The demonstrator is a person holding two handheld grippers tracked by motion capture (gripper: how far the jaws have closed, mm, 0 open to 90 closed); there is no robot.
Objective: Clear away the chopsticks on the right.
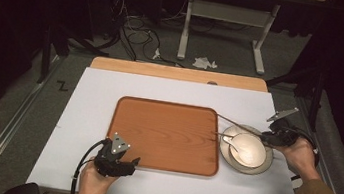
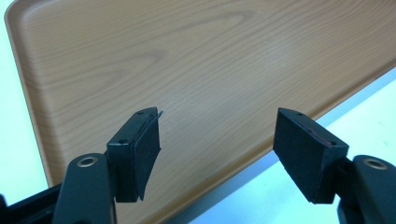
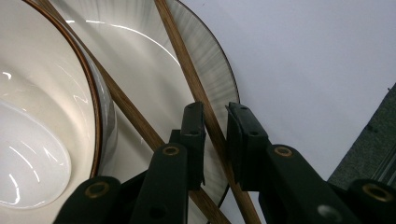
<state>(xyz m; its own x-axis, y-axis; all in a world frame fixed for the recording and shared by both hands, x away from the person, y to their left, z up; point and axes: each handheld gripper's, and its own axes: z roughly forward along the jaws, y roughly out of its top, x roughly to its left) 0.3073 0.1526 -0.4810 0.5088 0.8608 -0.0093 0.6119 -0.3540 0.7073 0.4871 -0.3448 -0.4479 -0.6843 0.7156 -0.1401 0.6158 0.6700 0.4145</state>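
A wooden tray lies in the middle of the white table top. To its right a pale plate carries a white bowl with a white spoon in it. Two brown chopsticks rest across the plate's rim. My right gripper is at the plate's far right edge. In the right gripper view its jaws stand narrow around one chopstick, with a sliver of gap beside it; the other chopstick runs next to the bowl. My left gripper is open over the tray's near edge.
Bare white table surface surrounds the tray. A wooden strip edges the far side. Beyond it are cables, crumpled paper and a white stand's legs on the floor. The table's right edge is close to the plate.
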